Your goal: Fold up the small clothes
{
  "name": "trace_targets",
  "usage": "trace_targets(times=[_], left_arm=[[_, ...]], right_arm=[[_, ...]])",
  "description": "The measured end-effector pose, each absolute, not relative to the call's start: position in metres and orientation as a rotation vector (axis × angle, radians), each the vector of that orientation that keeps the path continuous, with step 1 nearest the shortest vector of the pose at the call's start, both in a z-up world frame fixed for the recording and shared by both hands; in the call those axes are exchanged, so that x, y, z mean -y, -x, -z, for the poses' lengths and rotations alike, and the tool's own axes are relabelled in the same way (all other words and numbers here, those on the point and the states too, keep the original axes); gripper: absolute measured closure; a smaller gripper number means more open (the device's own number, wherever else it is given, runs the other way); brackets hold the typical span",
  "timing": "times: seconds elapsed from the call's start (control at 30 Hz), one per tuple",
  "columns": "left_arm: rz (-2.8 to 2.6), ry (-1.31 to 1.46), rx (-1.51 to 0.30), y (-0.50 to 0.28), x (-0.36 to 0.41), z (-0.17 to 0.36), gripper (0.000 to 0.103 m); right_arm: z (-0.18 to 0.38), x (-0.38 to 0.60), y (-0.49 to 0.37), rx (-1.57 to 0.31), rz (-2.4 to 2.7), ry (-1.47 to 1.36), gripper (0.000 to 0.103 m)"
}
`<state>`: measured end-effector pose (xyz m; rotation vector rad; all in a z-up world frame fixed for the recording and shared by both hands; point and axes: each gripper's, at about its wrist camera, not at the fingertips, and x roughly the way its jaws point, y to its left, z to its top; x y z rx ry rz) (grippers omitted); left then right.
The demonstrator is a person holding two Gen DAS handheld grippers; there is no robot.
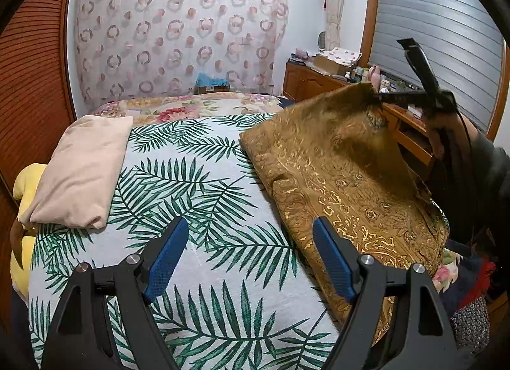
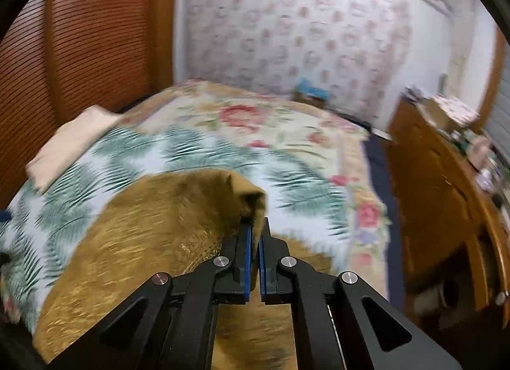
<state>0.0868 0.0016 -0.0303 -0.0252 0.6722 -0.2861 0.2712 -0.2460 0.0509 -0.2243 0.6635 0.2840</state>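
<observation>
A brown garment with gold patterns point(image 1: 344, 185) lies on the right side of the bed with the palm-leaf cover point(image 1: 204, 198). My right gripper point(image 1: 379, 96) is shut on the garment's far corner and holds it lifted above the bed; in the right wrist view the gripper point(image 2: 255, 226) pinches the brown cloth point(image 2: 165, 229) between its blue pads. My left gripper point(image 1: 248, 236) is open and empty, above the bed just left of the garment.
A folded beige cloth point(image 1: 79, 172) lies at the bed's left side over a yellow item point(image 1: 25, 185). A floral quilt point(image 1: 191, 108) covers the far end. A wooden dresser point(image 1: 318, 83) with clutter stands right; more clothes point(image 1: 468, 293) lie at the right edge.
</observation>
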Motion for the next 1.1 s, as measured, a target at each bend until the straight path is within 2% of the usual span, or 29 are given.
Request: trace_targets(times=[0.17,0.23,0.3,0.37,0.53,0.83,1.03,1.07,1.1], left_arm=[[0.291,0.019,-0.683,-0.087,0.003,0.033,0.022],[0.295,0.015,-0.686,-0.088,0.005,0.034,0.022],[0.300,0.010,-0.689,-0.086,0.007,0.035,0.022],[0.305,0.009,-0.693,-0.086,0.010,0.036,0.022],[0.329,0.002,-0.700,-0.083,0.018,0.042,0.022],[0.386,-0.013,-0.733,-0.081,0.042,0.053,0.022],[0.422,-0.032,-0.763,-0.077,0.056,0.060,0.022],[0.427,-0.038,-0.771,-0.075,0.058,0.062,0.022],[0.429,-0.041,-0.778,-0.074,0.060,0.064,0.022]], right_arm=[[-0.037,0.262,-0.304,-0.701,-0.139,0.189,0.099],[-0.025,0.262,-0.315,-0.743,-0.108,0.164,0.095],[-0.017,0.261,-0.317,-0.764,-0.067,0.161,0.072],[-0.011,0.262,-0.315,-0.777,-0.075,0.148,0.061],[-0.009,0.269,-0.266,-0.765,-0.195,0.102,0.060],[0.030,0.278,-0.112,-0.762,-0.358,0.047,0.060],[0.042,0.292,-0.074,-0.789,-0.319,0.065,0.061],[0.044,0.292,-0.071,-0.790,-0.315,0.066,0.064],[0.046,0.292,-0.070,-0.791,-0.314,0.067,0.073]])
